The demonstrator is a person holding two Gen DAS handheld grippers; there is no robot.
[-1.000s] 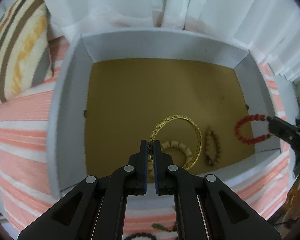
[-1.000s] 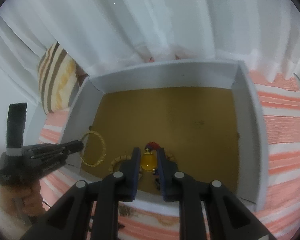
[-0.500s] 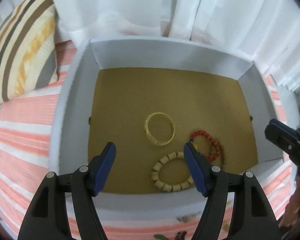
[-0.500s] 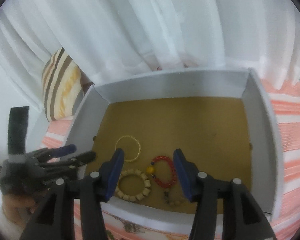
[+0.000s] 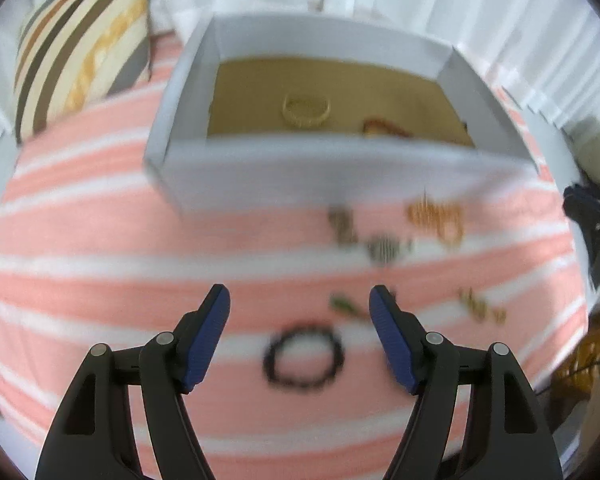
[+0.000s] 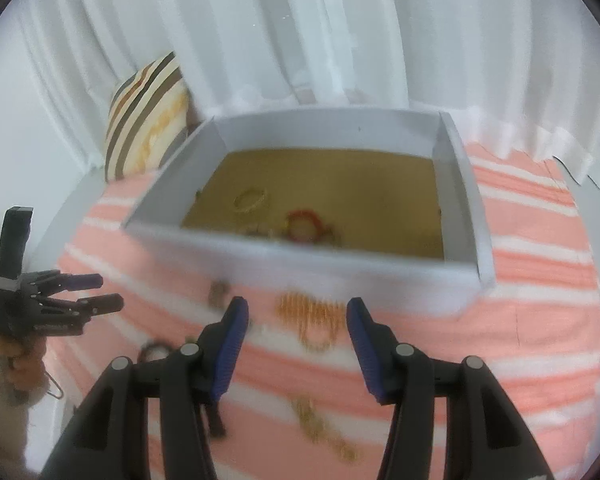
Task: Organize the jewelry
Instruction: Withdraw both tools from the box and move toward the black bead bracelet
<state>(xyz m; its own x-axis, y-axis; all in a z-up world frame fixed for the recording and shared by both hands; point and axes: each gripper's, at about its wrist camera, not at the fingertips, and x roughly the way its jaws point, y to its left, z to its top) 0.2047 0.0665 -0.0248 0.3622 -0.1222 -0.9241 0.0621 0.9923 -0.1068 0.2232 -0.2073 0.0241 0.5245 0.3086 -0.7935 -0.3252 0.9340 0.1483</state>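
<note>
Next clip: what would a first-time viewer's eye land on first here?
Probably the white box with a brown floor at the far side of the pink striped cloth, holding a gold bangle and a red bead bracelet. Then the open left gripper over a black bead bracelet on the cloth.

White sheer curtains (image 6: 300, 40) hang in folds across the whole far side, lit pale and even. A striped cushion (image 5: 80, 40), cream, brown and orange bands, leans against them at far left. Below, a coral-pink cloth with white stripes (image 5: 100, 280) covers the surface. Blurred dark clutter (image 5: 592, 220) sits at the right edge.
</note>
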